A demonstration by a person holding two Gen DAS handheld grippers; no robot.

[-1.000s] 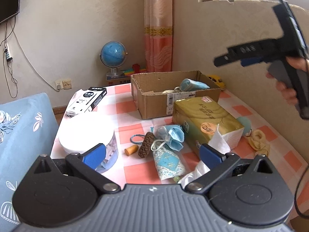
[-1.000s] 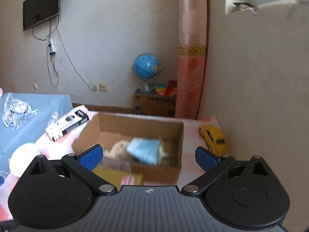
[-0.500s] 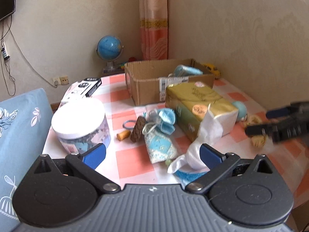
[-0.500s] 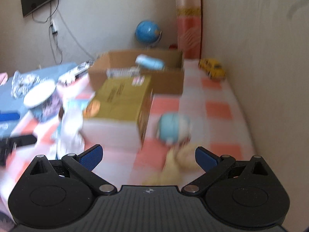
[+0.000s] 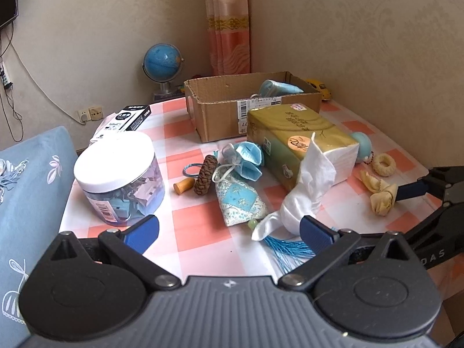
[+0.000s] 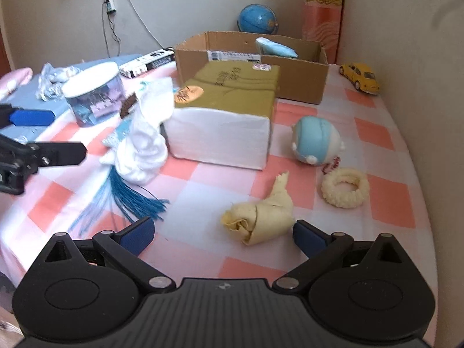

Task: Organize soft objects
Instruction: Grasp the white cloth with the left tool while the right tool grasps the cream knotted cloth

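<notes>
Right wrist view: right gripper (image 6: 223, 236) spread wide around yellow cloth (image 6: 258, 220); shallow pinch may slip. Left gripper (image 5: 229, 230) apart, idle

Both tools (image 5: 229, 230) (image 6: 223, 235) wide apart, low

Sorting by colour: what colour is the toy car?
Yellow; the toy car shows best in the right wrist view.
</notes>
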